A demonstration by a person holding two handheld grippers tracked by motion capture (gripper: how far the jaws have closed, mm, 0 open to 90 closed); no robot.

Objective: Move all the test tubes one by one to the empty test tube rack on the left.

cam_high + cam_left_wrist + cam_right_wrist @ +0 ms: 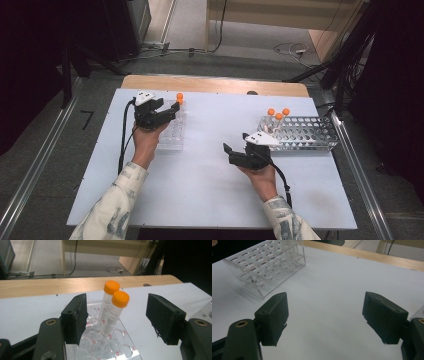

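Two clear tubes with orange caps stand tilted in the far end of a clear plastic rack. In the high view those tubes rise from the clear rack at the left of the white table. My left gripper hovers over this rack, open, its jaws wide on either side of the tubes and short of them. My right gripper is open above bare table, pointing left, nothing between its jaws. The clear rack lies ahead of it.
A grey perforated rack at the right holds three orange-capped tubes, just behind my right hand. The white table top ends in a wooden strip at the far side. Cables and dark stands lie on the floor beyond.
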